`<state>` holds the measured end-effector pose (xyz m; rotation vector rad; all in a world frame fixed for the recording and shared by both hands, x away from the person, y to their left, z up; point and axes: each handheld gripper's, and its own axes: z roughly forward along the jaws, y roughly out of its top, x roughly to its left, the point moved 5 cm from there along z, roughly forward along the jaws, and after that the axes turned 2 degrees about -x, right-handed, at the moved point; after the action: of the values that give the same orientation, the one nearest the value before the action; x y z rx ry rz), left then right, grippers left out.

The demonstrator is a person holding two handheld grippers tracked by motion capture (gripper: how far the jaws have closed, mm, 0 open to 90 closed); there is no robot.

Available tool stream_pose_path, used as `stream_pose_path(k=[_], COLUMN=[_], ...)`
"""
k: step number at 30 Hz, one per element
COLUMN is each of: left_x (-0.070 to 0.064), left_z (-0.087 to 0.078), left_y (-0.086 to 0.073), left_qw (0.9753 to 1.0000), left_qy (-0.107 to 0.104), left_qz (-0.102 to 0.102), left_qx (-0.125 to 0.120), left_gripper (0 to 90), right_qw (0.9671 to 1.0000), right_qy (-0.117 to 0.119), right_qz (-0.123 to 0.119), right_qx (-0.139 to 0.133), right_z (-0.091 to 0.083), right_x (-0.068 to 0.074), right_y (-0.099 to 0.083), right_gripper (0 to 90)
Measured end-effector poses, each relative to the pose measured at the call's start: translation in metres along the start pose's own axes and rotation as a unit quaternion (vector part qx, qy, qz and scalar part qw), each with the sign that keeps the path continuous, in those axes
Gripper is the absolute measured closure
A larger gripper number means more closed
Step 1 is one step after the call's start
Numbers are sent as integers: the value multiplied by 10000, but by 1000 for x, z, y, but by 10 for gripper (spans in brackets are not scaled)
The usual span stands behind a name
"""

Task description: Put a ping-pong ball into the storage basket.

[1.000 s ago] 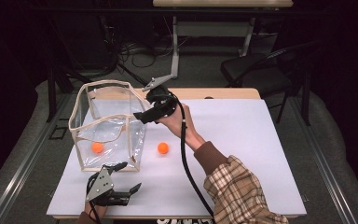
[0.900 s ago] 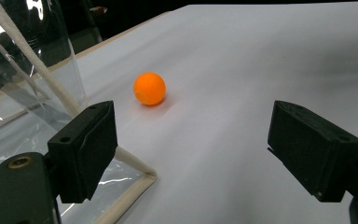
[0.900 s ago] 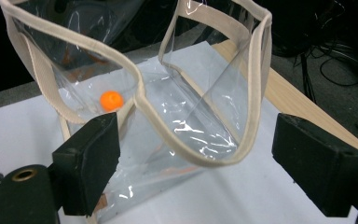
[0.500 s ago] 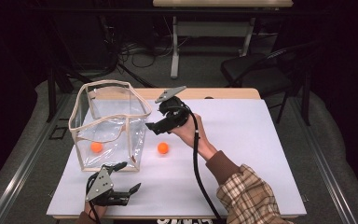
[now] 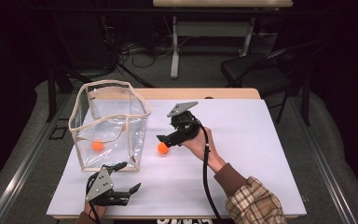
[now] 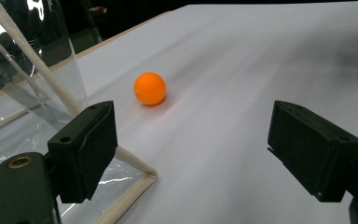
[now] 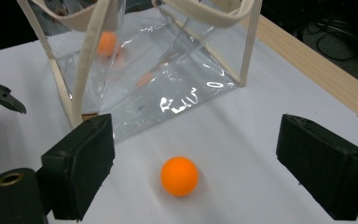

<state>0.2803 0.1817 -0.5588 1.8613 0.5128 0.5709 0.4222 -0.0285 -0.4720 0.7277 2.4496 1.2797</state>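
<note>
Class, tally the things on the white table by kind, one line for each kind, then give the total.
Orange balls: 2, one on the table, one inside the bag
Clear bags: 1
Tongs: 2, left, right
Total: 5

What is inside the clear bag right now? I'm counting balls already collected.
One orange ball lies on the floor of the clear bag. The creased, glaring plastic could hide little else; a second ball sits outside.

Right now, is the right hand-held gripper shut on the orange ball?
No, the ball lies on the table between its wide-open jaws, untouched.
</note>
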Motion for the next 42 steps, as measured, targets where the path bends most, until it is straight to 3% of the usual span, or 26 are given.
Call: stream_pose_path(k=[19,29,42], left_x=[0,0,0], left_z=[-1,-1,-2], left_y=[0,0,0], left_qw=[10000,10000,10000], left_qy=[-10,-4,-4], left_qz=[17,9,19], left_qx=[-15,-20,-19], left_gripper=[158,158,158], right_qw=[9996,9992,9988], right_qy=[-16,-129,-185], right_qz=[260,252,239], right_qx=[129,286,378], right_z=[6,9,19], right_x=[2,3,3], right_y=[-42,-54,-62], right_gripper=[56,1,0])
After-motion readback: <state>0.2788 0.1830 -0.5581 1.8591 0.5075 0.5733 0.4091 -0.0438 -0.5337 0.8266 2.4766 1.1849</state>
